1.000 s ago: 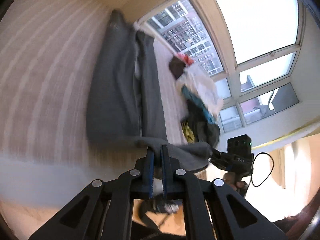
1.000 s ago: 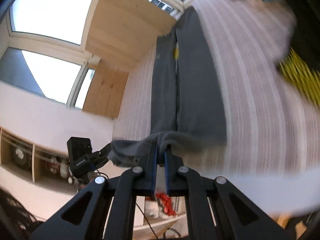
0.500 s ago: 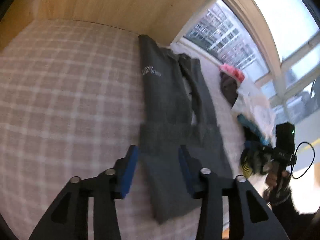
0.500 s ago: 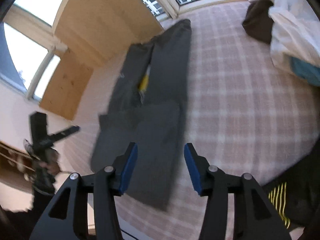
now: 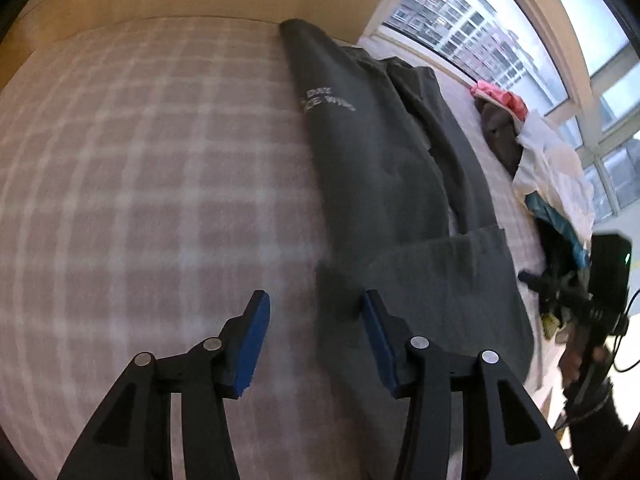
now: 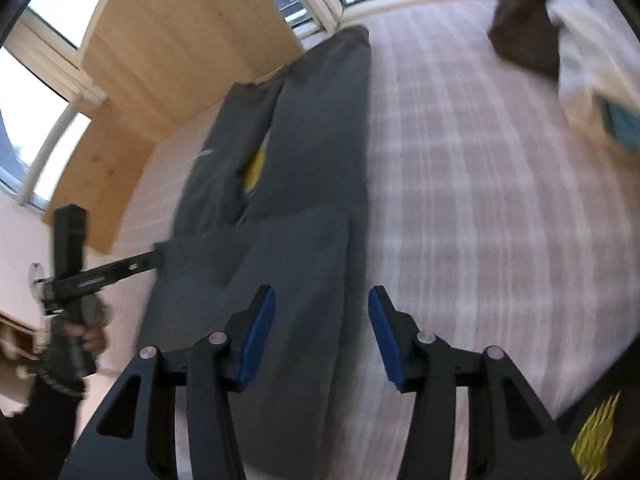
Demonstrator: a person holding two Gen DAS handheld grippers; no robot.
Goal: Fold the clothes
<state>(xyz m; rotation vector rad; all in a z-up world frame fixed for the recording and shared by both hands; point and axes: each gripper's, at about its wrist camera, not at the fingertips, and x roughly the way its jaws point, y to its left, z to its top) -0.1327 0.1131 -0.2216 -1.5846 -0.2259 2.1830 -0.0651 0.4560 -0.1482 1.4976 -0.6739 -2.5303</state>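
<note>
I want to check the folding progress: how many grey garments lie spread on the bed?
1: the grey garment lies lengthwise on the checked bed. The clothes pile may hide others.

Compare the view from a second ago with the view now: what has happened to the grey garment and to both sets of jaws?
Both grippers let go. A second ago the left gripper and right gripper each pinched the near hem of the grey garment, lifted off the checked bedcover. Now both sets of jaws stand open and empty, and the hem lies folded back over the garment. The clothes pile stayed put.
</note>
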